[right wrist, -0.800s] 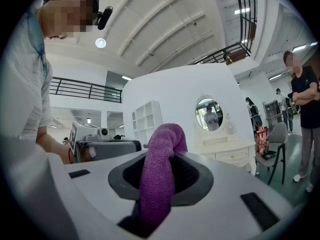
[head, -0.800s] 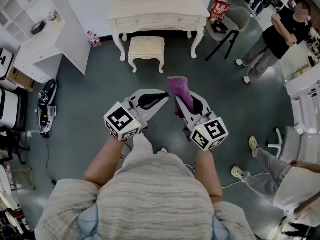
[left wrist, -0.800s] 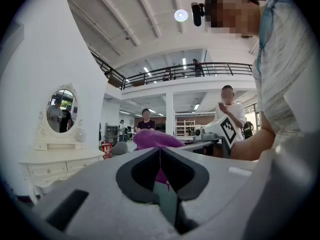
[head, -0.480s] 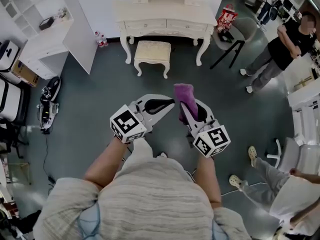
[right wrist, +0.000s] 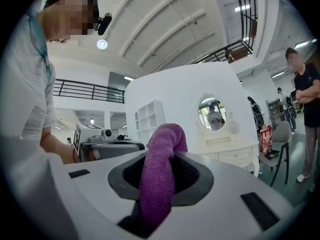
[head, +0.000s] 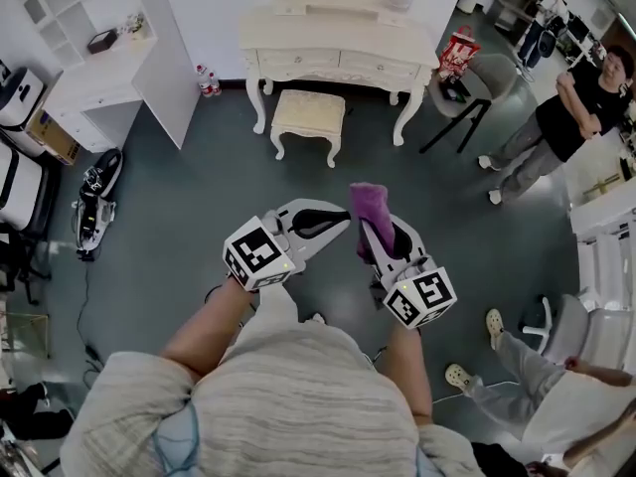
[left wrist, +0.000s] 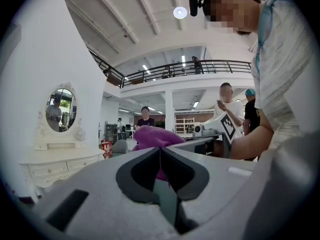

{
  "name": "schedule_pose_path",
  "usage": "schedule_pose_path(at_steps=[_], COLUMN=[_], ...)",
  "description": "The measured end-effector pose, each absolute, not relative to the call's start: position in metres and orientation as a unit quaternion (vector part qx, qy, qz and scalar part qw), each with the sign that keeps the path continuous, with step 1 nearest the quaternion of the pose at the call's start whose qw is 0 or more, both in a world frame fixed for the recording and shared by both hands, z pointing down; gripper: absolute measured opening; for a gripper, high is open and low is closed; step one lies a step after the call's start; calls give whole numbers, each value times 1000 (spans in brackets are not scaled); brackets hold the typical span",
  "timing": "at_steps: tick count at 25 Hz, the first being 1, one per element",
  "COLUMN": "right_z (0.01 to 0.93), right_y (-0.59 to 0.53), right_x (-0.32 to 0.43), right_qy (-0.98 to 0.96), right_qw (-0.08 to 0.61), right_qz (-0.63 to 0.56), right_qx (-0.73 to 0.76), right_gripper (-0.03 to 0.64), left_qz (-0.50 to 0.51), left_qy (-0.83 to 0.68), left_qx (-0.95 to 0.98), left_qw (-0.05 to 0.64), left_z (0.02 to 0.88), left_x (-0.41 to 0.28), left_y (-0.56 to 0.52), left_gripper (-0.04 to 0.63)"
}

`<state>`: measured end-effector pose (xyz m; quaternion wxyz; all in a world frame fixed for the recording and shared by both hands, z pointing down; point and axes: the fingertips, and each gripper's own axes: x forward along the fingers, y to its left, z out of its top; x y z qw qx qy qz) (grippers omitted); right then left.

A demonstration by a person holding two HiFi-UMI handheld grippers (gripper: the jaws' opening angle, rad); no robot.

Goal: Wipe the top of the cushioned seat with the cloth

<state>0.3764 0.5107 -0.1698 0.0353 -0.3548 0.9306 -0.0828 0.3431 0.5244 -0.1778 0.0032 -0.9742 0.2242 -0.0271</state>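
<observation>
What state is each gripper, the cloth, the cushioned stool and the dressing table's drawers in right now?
right gripper: shut on the purple cloth.
purple cloth: bunched, clamped between the right jaws, one end sticking up past the tips.
left gripper: jaws together, nothing between them.
cushioned stool: upright in front of the dressing table, seat top bare, both grippers well short of it.
drawers: shut.

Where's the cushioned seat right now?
In the head view the cushioned seat stands on the floor at upper centre, just in front of the white dressing table, well beyond the cloth held in the right gripper.
</observation>
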Motion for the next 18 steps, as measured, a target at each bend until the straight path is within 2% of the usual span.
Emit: schedule_pose_path(at_steps=[11,18], right_z=[-164,-162], right_y=[489,443], right_x=[353,299], right_qy=[931,929], right_qw=[30,21], right_qz=[-95,-105], right_qx=[-352,-353], right_gripper=[94,94], left_qz=[-30,-21], left_qy=[242,259], left_qx=[-970,-965], left_qw=[-13,-23], left_z=[-167,-169], left_x=[312,249], left_y=[504,462], left_gripper=[15,15])
